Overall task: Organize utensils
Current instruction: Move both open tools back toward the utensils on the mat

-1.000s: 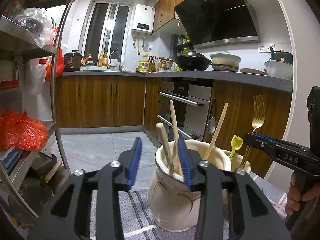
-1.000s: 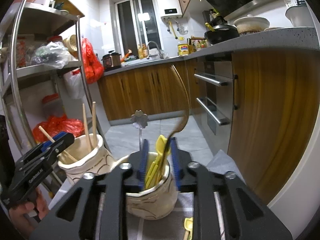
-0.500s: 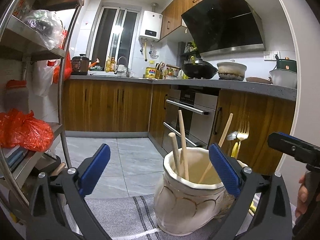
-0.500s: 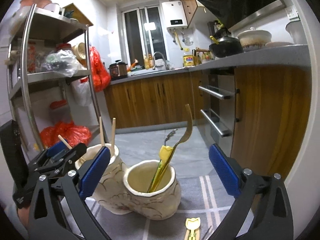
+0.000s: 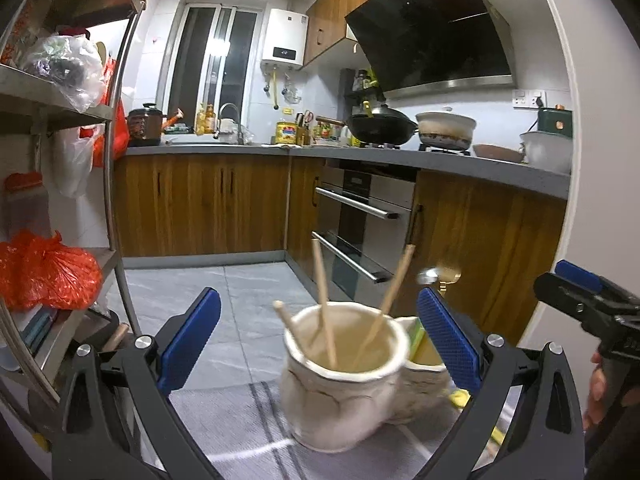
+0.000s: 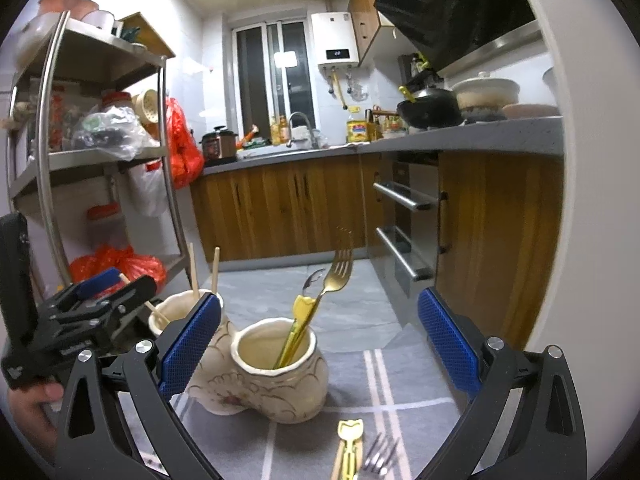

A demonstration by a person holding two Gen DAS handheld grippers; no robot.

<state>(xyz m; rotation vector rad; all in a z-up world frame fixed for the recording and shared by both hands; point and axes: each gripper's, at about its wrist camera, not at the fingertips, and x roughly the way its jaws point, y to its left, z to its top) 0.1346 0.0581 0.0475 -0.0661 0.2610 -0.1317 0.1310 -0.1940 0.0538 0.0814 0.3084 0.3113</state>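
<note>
A cream double ceramic holder [image 5: 340, 404] stands on a grey striped cloth [image 5: 240, 432]. Its left pot holds three wooden chopsticks [image 5: 322, 292]. In the right wrist view its right pot [image 6: 280, 380] holds a gold fork [image 6: 338, 272], a small spoon [image 6: 314, 278] and a yellow-handled utensil [image 6: 302, 308]. My left gripper [image 5: 320, 340] is open and empty, just short of the chopstick pot. My right gripper [image 6: 320, 344] is open and empty in front of the fork pot. Each gripper shows in the other's view, the right gripper [image 5: 576, 284] and the left gripper [image 6: 116, 288].
A yellow-handled utensil [image 6: 350, 440] and a fork [image 6: 378, 456] lie on the cloth near the front. A metal shelf rack [image 6: 172, 200] with red bags [image 5: 48, 276] stands at the left. Wooden cabinets and an oven [image 5: 360, 232] run along the right.
Both grippers went from nearly shut to wide open. The left let go of a chopstick in its pot, the right let go of the gold fork. Both drew back and up.
</note>
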